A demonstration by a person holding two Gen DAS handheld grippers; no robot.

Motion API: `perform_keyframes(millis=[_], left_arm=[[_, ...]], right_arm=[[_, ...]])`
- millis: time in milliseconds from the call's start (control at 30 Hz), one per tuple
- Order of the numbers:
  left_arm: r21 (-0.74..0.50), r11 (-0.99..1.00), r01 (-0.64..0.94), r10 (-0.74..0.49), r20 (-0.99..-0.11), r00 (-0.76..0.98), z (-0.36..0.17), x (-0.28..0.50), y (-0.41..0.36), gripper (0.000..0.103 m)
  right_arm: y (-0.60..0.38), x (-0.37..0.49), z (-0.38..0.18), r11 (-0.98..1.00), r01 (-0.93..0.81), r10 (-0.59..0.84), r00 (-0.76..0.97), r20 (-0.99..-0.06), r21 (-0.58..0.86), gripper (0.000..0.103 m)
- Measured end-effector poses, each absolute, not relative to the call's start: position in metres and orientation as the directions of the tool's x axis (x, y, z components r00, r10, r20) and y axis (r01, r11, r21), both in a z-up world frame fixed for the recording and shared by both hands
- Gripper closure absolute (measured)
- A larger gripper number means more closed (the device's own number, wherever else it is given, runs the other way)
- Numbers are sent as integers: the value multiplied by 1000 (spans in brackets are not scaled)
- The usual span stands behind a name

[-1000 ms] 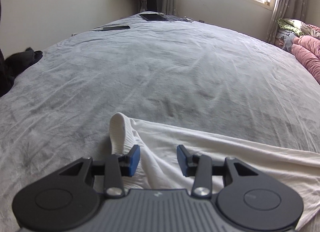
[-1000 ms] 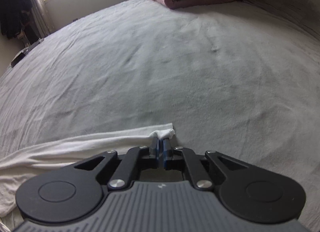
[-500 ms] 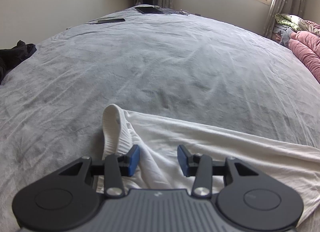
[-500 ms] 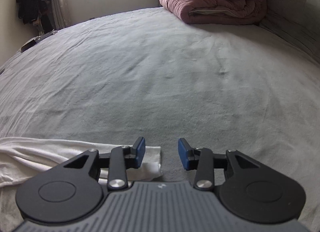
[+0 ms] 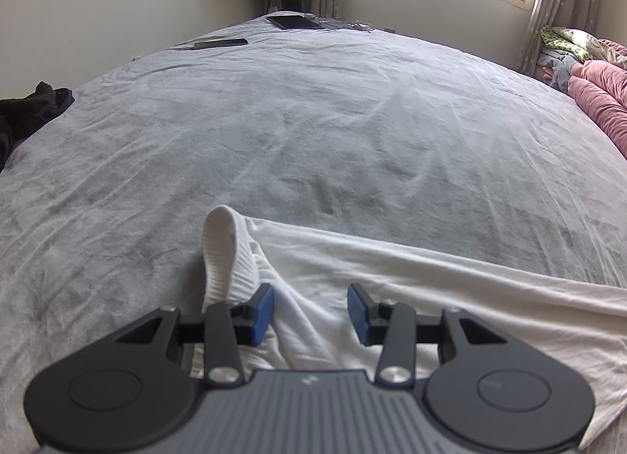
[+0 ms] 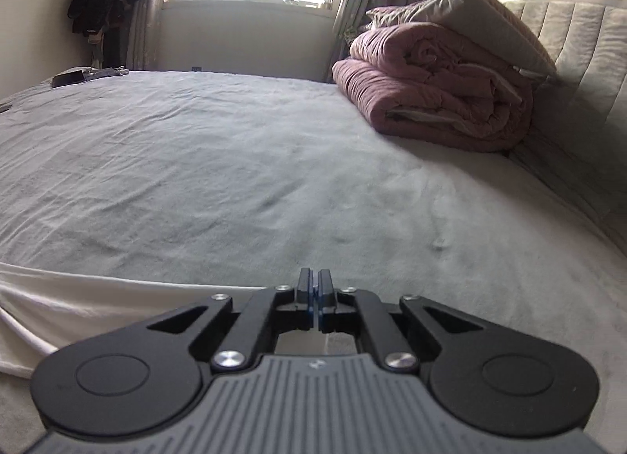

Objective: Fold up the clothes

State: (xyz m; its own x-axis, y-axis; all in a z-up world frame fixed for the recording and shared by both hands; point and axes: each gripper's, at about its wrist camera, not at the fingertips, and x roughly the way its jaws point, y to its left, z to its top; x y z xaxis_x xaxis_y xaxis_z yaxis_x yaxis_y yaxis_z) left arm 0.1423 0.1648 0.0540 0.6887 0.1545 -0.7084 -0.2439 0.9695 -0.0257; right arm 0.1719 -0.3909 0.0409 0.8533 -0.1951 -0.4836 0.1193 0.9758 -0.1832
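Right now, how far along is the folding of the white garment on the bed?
Early. Done: the white garment lies spread across the grey bed, no tidy fold visible. In hand: the left gripper hangs open over it beside its ribbed cuff; the right gripper is shut, no cloth showing at its tips. Left: every fold.

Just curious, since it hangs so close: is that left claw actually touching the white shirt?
Cannot tell. In the left wrist view the left gripper stands open over the white garment, cloth showing between its fingers, but contact or a gap isn't plain.
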Motion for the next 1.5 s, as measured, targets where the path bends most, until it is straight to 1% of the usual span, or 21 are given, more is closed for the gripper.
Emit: perform_keyframes(millis=[100, 233, 333, 500, 667, 800, 867, 900, 933, 1000, 1067, 1133, 1200, 1300, 1467, 1500], left_arm=[[-17, 970, -243, 160, -707, 688, 53, 144, 164, 60], [8, 971, -239, 176, -702, 690, 51, 145, 161, 60], [19, 971, -237, 183, -700, 690, 49, 146, 160, 60], [29, 971, -237, 190, -696, 692, 48, 147, 161, 60], [40, 973, -229, 192, -696, 692, 47, 148, 160, 60], [54, 975, -215, 190, -702, 687, 44, 149, 160, 58], [59, 976, -209, 189, -704, 685, 44, 149, 160, 57], [56, 976, -209, 187, -706, 683, 44, 149, 161, 57], [52, 976, -210, 184, -708, 682, 45, 149, 161, 57], [39, 976, -213, 177, -713, 679, 47, 149, 163, 57], [23, 976, -218, 168, -717, 677, 49, 148, 165, 57], [11, 976, -216, 158, -717, 679, 51, 147, 164, 57], [7, 977, -214, 154, -716, 681, 52, 146, 163, 57], [7, 980, -200, 143, -724, 674, 50, 145, 161, 57], [36, 984, -174, 145, -735, 663, 48, 145, 158, 56], [41, 985, -168, 144, -737, 661, 48, 145, 157, 56]], right_arm=[[-383, 184, 42, 968, 114, -211, 854, -476, -224, 101], [-381, 204, 31, 955, 127, -252, 827, -503, -268, 101], [-388, 215, 26, 950, 159, -281, 812, -512, -269, 101], [-386, 224, 32, 949, 173, -287, 822, -492, -263, 101], [-383, 234, 16, 932, 190, -334, 782, -526, -310, 101], [-380, 242, 2, 915, 202, -375, 745, -552, -349, 102], [-379, 245, -6, 906, 207, -395, 725, -563, -369, 101], [-378, 243, -2, 912, 216, -388, 730, -562, -349, 97], [-376, 238, 5, 922, 226, -372, 742, -558, -314, 89], [-368, 230, 19, 955, 174, -282, 781, -558, -239, 88], [-348, 225, 30, 979, 44, -153, 806, -571, -201, 84], [-316, 222, 37, 970, -108, -40, 813, -581, -217, 61], [-281, 219, 40, 936, -252, 61, 802, -594, -245, 59], [-239, 221, 36, 890, -374, 141, 770, -622, -261, 59], [-205, 222, 23, 806, -516, 213, 710, -671, -289, 59], [-201, 222, 21, 789, -541, 226, 697, -681, -291, 62]])
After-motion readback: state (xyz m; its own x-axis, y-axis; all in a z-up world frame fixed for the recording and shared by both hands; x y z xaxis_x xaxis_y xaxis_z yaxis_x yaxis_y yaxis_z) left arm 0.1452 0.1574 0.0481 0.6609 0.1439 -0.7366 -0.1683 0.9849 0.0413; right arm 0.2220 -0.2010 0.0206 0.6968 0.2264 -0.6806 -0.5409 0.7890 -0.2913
